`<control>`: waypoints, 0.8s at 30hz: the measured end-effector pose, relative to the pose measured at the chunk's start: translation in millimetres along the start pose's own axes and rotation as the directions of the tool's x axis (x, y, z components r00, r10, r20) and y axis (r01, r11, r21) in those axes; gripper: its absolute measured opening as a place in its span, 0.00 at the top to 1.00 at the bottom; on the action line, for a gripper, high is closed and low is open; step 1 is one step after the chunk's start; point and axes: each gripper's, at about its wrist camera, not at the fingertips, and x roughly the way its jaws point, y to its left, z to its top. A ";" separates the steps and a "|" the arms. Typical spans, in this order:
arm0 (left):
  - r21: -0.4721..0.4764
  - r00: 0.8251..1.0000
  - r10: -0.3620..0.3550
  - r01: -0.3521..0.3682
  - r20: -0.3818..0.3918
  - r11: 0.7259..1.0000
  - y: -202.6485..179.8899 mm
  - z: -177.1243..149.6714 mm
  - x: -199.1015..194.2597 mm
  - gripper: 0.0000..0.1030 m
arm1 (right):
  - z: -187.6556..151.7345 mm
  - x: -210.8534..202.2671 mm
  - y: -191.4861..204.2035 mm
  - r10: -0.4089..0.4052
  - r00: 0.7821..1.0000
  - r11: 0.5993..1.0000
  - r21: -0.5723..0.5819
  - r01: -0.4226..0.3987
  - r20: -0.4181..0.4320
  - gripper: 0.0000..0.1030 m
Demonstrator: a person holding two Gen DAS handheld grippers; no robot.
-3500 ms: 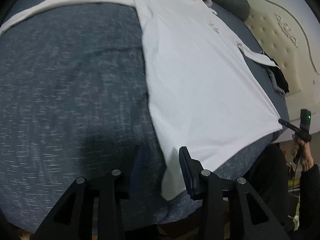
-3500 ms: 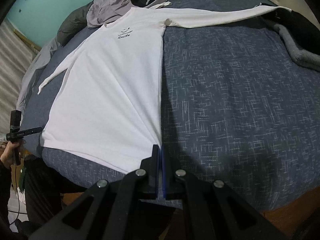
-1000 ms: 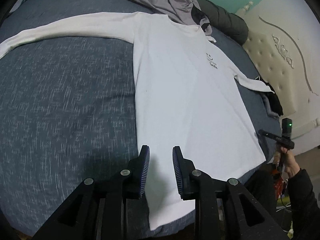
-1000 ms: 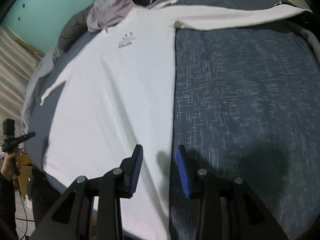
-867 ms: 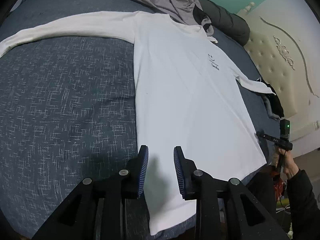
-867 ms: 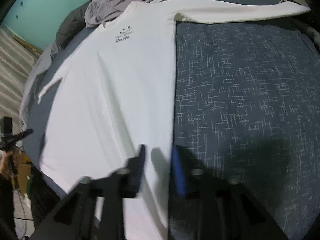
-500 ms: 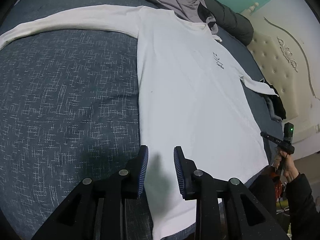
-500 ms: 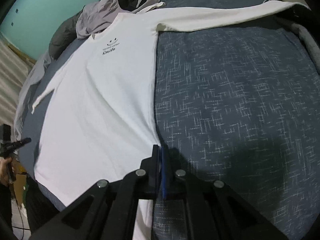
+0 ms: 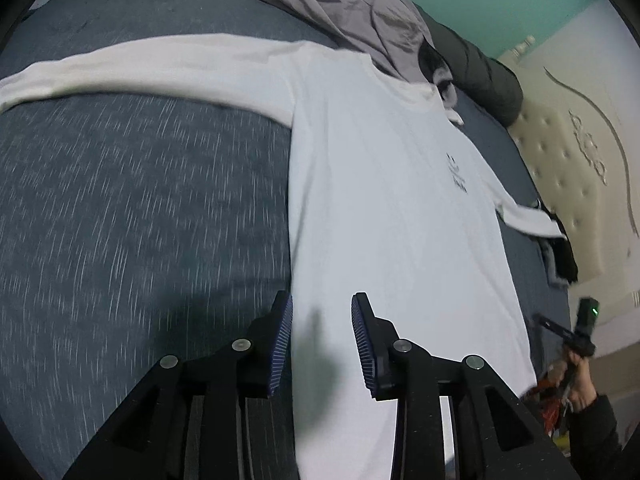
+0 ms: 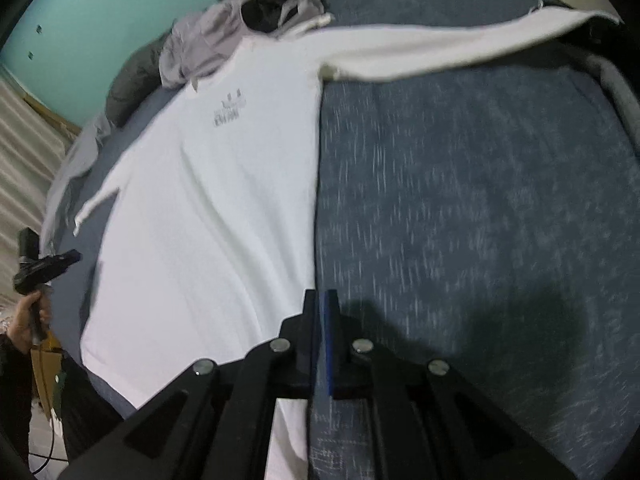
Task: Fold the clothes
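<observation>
One white shirt [image 9: 380, 220] lies flat on the bed [image 9: 140, 208] | my left gripper [image 9: 322, 340] is opening over its side edge | my right gripper [image 10: 320, 344] pinches the other edge | soft, floppy, light: I'd grab edges.

Home bedroom: bed [image 9: 140, 200] with dark blue cover, tufted cream headboard [image 9: 560, 168], teal wall [image 10: 100, 20].

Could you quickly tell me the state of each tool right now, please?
Left tool: jaws opening, over the shirt edge, not gripping.
Right tool: closed at the shirt's side edge; a pinch of cloth cannot be told.
</observation>
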 end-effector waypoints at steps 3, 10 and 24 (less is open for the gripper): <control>-0.016 1.000 0.006 -0.006 0.009 1.000 6.1 25.1 22.2 0.67 | 5.8 -10.0 0.0 0.026 0.999 0.999 0.018 -0.027 0.032 0.97; -0.048 1.000 0.020 -0.019 0.018 0.999 22.3 65.9 65.5 0.67 | 7.9 -5.9 6.9 0.040 0.999 0.999 0.003 -0.040 0.024 0.97; -0.031 0.998 0.024 -0.022 0.063 0.999 33.0 82.3 68.9 0.99 | 13.5 12.7 1.9 0.037 0.999 0.999 0.017 -0.038 0.015 0.97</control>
